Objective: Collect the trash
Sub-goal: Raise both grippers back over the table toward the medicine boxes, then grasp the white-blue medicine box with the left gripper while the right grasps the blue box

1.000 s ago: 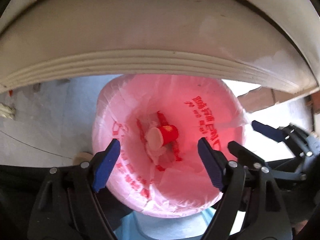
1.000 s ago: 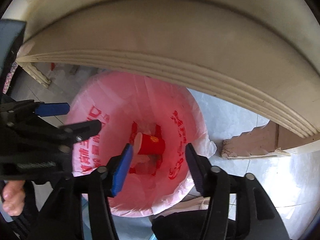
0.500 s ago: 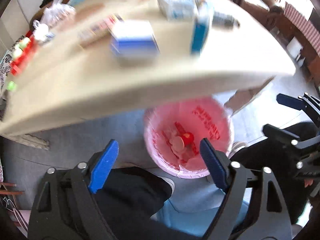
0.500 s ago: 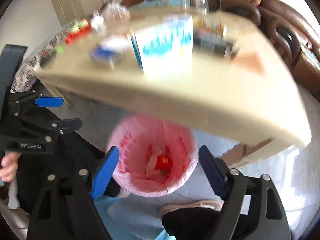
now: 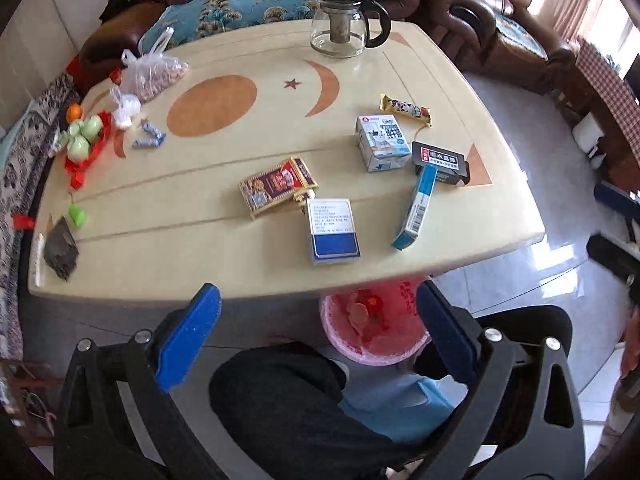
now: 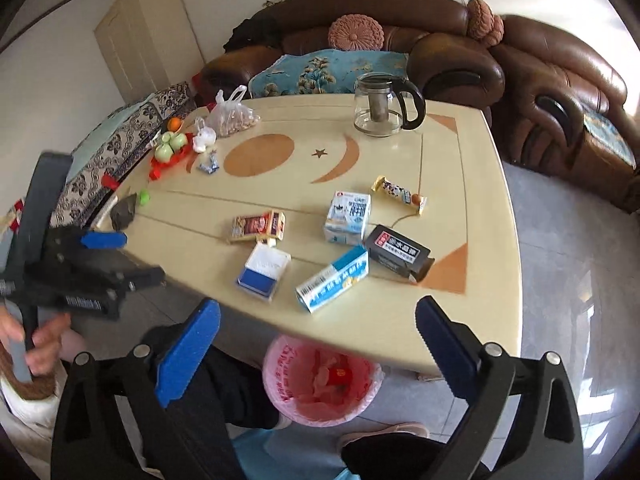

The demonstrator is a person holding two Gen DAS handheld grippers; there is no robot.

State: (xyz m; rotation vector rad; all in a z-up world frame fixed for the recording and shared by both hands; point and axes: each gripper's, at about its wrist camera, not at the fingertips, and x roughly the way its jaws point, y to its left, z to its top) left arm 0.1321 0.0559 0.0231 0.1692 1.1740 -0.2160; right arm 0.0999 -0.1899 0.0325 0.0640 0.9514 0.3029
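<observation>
A bin with a pink liner [image 5: 372, 332] stands on the floor under the table's front edge, with a red cup [image 5: 374, 304] and other trash inside; it also shows in the right wrist view [image 6: 320, 384]. On the cream table [image 5: 160, 248] lie a blue-and-white box [image 5: 332, 228], a red-and-gold pack [image 5: 278, 186], a long blue carton [image 5: 418, 208], a black box [image 5: 440, 160], a milk carton [image 5: 382, 142] and a snack wrapper [image 5: 406, 110]. My left gripper [image 5: 316, 332] is open and empty, above the front edge. My right gripper [image 6: 316, 344] is open and empty, above the bin.
A glass teapot [image 5: 344, 30] stands at the table's far side. Bags of nuts [image 5: 154, 74], green fruit [image 5: 82, 138] and a dark wrapper [image 5: 60, 248] lie at the left. A brown sofa [image 6: 440, 52] lines the far side. The person's legs [image 5: 288, 400] are below.
Both grippers have risen from just over the bin's mouth to above the tabletop, so the table's items came into view. Both stayed open and empty.
</observation>
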